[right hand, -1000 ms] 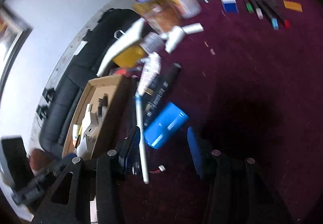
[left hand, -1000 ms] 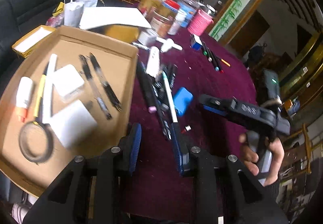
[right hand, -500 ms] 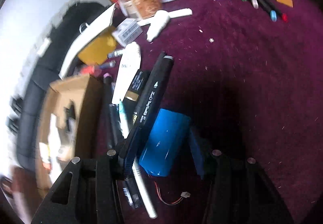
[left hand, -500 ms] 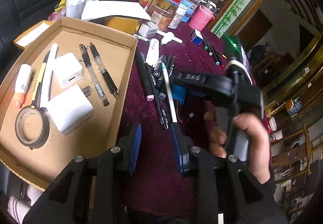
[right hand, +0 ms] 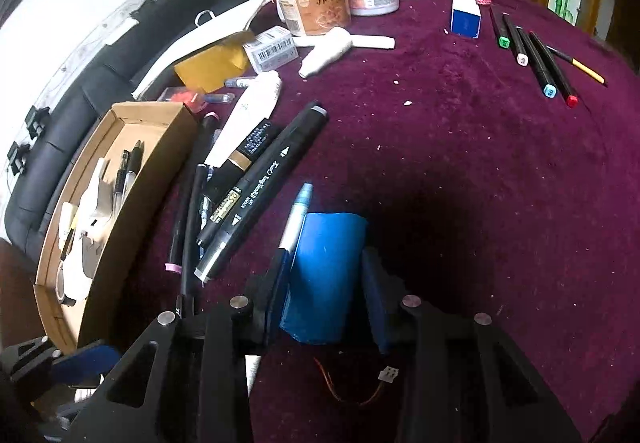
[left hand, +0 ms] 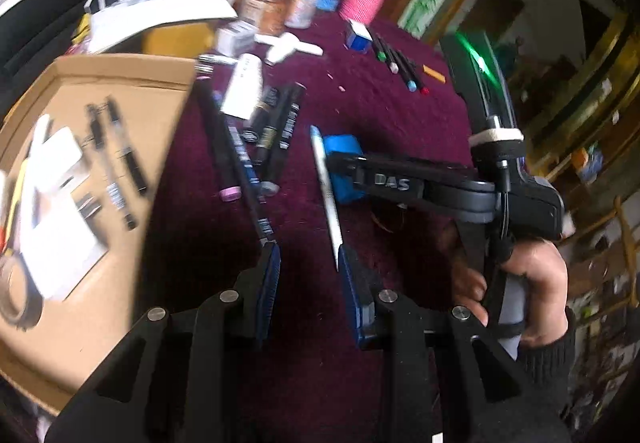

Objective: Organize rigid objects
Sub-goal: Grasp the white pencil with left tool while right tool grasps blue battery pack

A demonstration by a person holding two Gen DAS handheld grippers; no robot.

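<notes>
While clutter crowds the counter's left edge, lines run largest first.
Cardboard tray [right hand: 132, 179]: at the left edge, part filled.
Right gripper [right hand: 326, 275]: fingers closing astride the blue battery pack [right hand: 326, 263], long axis running along them, white pen [right hand: 294, 227] touching its left side.
Left gripper [left hand: 308, 271]: fingers apart, empty, farther off.
Room: bare cloth rightward.

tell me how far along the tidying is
Done: the tray already holds pens, white blocks and a tape roll. In hand: the right tongs are closing around the blue pack; the left tongs are open and empty. Left: the black markers, a white pen, a tube and the far markers lie on the cloth.
</notes>
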